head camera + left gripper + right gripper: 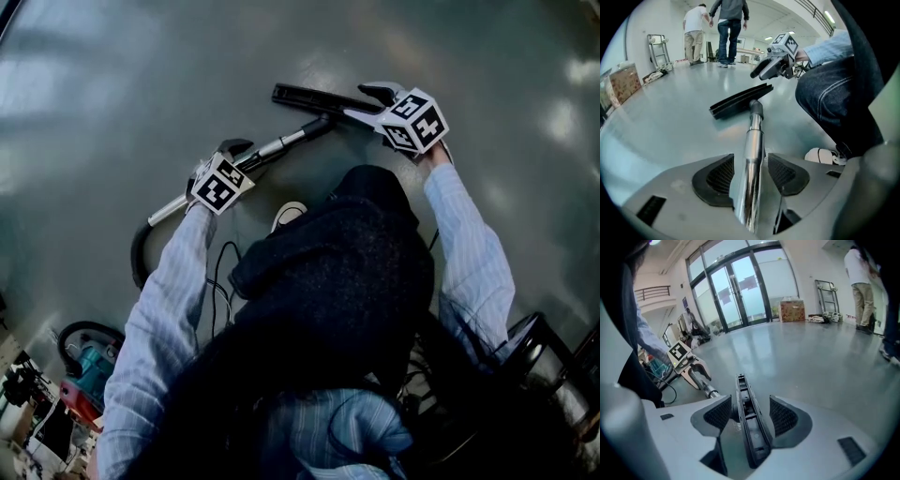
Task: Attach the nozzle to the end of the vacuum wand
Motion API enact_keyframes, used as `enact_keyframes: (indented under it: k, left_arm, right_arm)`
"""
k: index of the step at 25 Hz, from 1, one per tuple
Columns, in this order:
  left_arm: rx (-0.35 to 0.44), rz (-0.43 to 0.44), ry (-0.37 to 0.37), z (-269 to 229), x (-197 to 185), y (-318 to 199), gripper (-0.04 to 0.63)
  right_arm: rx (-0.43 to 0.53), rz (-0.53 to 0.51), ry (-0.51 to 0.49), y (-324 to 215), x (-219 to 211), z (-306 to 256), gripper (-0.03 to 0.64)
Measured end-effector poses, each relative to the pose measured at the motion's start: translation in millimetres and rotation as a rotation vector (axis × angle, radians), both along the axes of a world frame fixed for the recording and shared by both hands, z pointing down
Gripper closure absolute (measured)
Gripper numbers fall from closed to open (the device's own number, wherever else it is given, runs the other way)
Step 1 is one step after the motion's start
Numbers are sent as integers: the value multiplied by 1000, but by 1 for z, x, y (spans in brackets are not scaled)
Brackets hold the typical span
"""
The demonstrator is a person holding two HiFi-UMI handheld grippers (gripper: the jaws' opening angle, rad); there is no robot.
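down on the grey floor (pixel 141 75), the black nozzle (pixel 740 101) lies flat with its neck meeting the end of the chrome vacuum wand (pixel 754 140); whether it is pushed fully home i cannot tell. the left hand-held gripper (pixel 751 171) straddles the wand with its jaws spread, the pads just off the tube rather than pinching it. the right hand-held gripper (pixel 750 412) is released too, hanging a little above one end of the nozzle with nothing pressed between its pads. so the joint is unsupported, which is the main worry: if the fit is only partial, lifting the wand would probably let the nozzle sag or drop off. the slick round tube could also roll or slip through so loose a hold, twisting the neck out of line. a careless descent of the right one might knock the nozzle sideways, and the hose (pixel 138 251) behind could drag the wand back out.
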State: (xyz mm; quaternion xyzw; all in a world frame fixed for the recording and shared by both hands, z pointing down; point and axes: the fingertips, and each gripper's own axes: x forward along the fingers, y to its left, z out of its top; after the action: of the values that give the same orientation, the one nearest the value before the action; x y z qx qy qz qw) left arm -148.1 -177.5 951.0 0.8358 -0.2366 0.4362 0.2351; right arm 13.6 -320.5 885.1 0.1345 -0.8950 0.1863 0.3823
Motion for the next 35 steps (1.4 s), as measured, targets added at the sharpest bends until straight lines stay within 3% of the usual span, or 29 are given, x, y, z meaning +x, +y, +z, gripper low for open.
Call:
enact_keyframes:
  k: [7,13,17,19,21,26,29,35]
  left_arm:
    - [-7,-194,86,-42,-3,-6,391]
    - [45,-354,219,-71,6,1,401]
    - [120,-452,340,-102,18,0,487]
    - [151,-501,405,-120,25,-3,566]
    - [156,-540,449,-133,29,-7,575]
    - [129,-557,393,-165,18,-5,581]
    - [117,-563,347,-183,9,-1,581]
    - [79,-578,327,-237,15,12,581]
  right_arm:
    - [-28,217,-199,-2,22,-53,379]
    - [49,329,-289,29,36,-79,379]
    - [107,367,-289,53,40,-88,403]
    - [116,394,-302,62,40,-89,451]
    - [112,443,-319,63,41,-88,523]
    - [18,580,-302,80,33,-82,579]
    - [-53,634,-294,103,26,-90,580]
    - [-128,684,-255,136,26,-142,580]
